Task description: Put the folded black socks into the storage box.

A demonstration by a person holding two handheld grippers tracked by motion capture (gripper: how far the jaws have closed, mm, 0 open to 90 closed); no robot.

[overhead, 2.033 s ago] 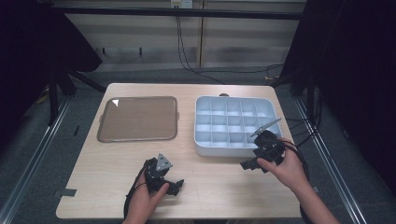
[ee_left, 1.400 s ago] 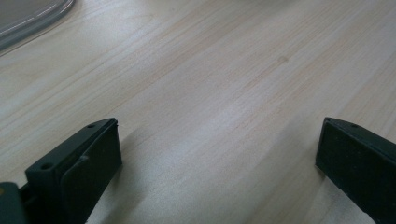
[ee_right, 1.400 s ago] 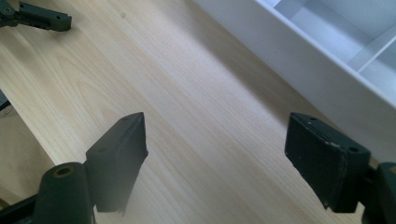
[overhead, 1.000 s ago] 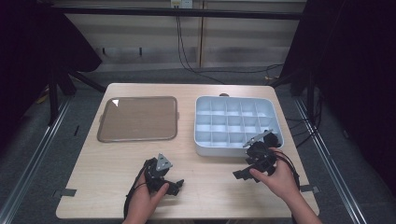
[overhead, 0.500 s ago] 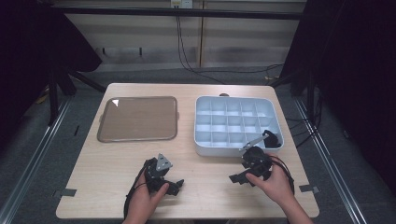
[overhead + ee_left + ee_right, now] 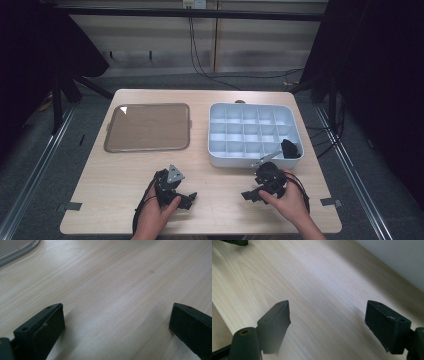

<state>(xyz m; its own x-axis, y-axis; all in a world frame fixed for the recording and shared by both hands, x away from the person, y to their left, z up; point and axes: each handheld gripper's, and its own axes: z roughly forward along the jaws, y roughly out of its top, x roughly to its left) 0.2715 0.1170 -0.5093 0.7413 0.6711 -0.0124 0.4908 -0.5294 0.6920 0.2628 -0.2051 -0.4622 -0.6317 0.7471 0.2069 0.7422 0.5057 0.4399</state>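
Note:
My left gripper (image 6: 186, 198) rests low on the wooden table (image 6: 120, 170) near its front edge, held by a hand. In the left gripper view its jaws stand wide apart over bare wood, so the left gripper (image 6: 117, 325) is open with nothing between the jaws. My right gripper (image 6: 251, 195) lies just in front of the white compartment box (image 6: 220, 150), pointing left. Seen from its own camera, the right gripper (image 6: 328, 322) is open and empty over the wood. A small black object (image 6: 289, 148) sits in the box's front right compartment.
A brown flat tray (image 6: 148, 127) lies at the back left of the table, its corner (image 6: 17, 252) showing in the left gripper view. The white box wall (image 6: 397, 257) stands close beside the right gripper. Cables trail off the table's right side.
The right hand has drawn back from the box toward the front edge and lowered its gripper to the table, leaving the black object in the box's front right compartment. The left gripper has not moved.

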